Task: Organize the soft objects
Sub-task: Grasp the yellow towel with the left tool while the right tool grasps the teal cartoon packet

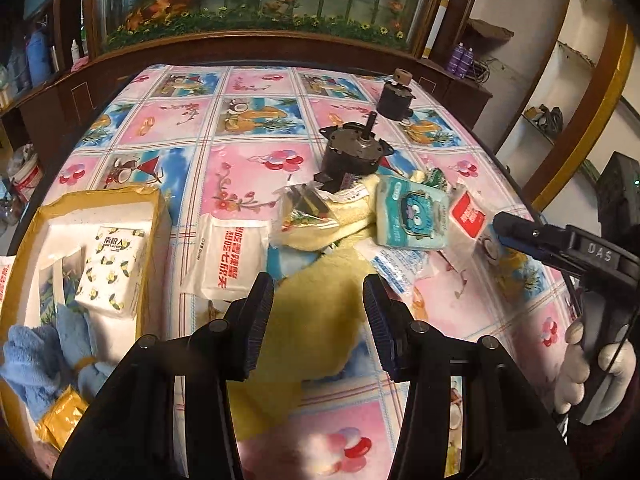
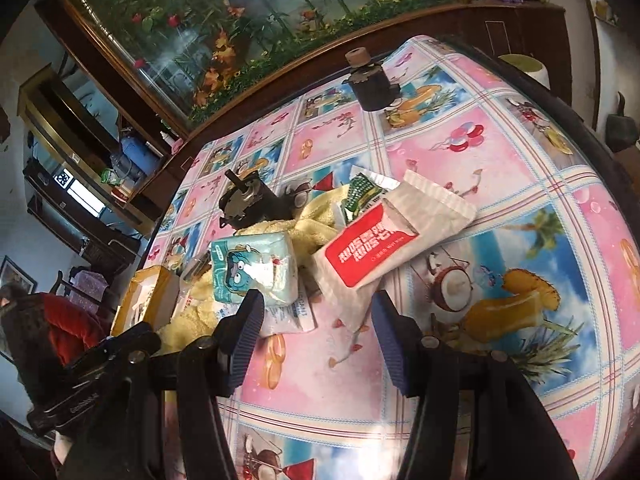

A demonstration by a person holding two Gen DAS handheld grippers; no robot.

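Note:
A yellow towel (image 1: 316, 312) lies on the patterned tablecloth (image 1: 240, 168), and my left gripper (image 1: 318, 304) is open just above it. Around it lie a teal tissue pack (image 1: 412, 216), a red-labelled wipe packet (image 1: 468, 216) and a white wipe pack (image 1: 228, 256). A yellow-edged box (image 1: 152, 208) at the left holds a lemon-print tissue pack (image 1: 112, 272) and a blue towel (image 1: 36, 356). My right gripper (image 2: 318, 320) is open and empty, just short of the red-labelled wipe packet (image 2: 368, 252) and the teal tissue pack (image 2: 256, 268). It also shows in the left wrist view (image 1: 504, 224).
Two dark motors stand on the table, one mid-table (image 1: 352, 152) and one at the far end (image 1: 396, 96). A small green packet (image 2: 360, 192) lies behind the wipes. A wooden cabinet with a plant display (image 1: 260, 4) backs the table. A yellow sachet (image 1: 60, 420) lies in the box.

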